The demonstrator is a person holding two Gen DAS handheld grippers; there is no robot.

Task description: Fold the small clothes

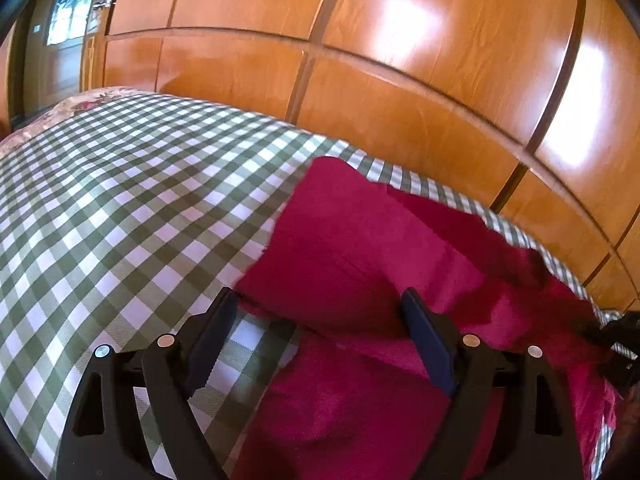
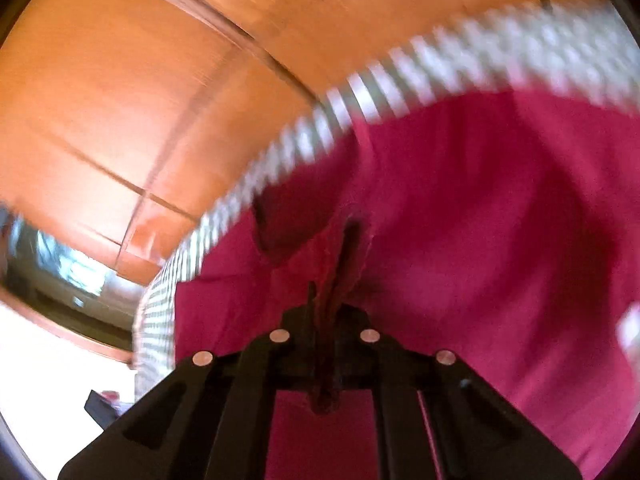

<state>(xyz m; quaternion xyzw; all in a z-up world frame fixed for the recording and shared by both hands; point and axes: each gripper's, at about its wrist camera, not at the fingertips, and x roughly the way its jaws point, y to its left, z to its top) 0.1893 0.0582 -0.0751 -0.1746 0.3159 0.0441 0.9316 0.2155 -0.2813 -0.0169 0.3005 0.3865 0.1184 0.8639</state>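
Note:
A crimson red garment [image 1: 360, 240] lies rumpled on the green-and-white checked cloth [image 1: 120, 200], near its far edge. My left gripper [image 1: 320, 308] is open and hovers low over the garment's near left corner. One of its fingers [image 1: 218, 320] is above the checked cloth and the other rests over the red fabric, with nothing pinched. In the blurred right wrist view, my right gripper [image 2: 326, 300] is shut on a raised ridge of the red garment [image 2: 460, 220], and the cloth bunches up between the closed fingers.
Glossy orange wooden cupboard doors [image 1: 360, 60] stand right behind the checked surface. A floral cover [image 1: 80, 104] shows at the far left end, beside a doorway with a bright window [image 1: 68, 12]. A dark object [image 1: 620, 344] pokes in at the right edge.

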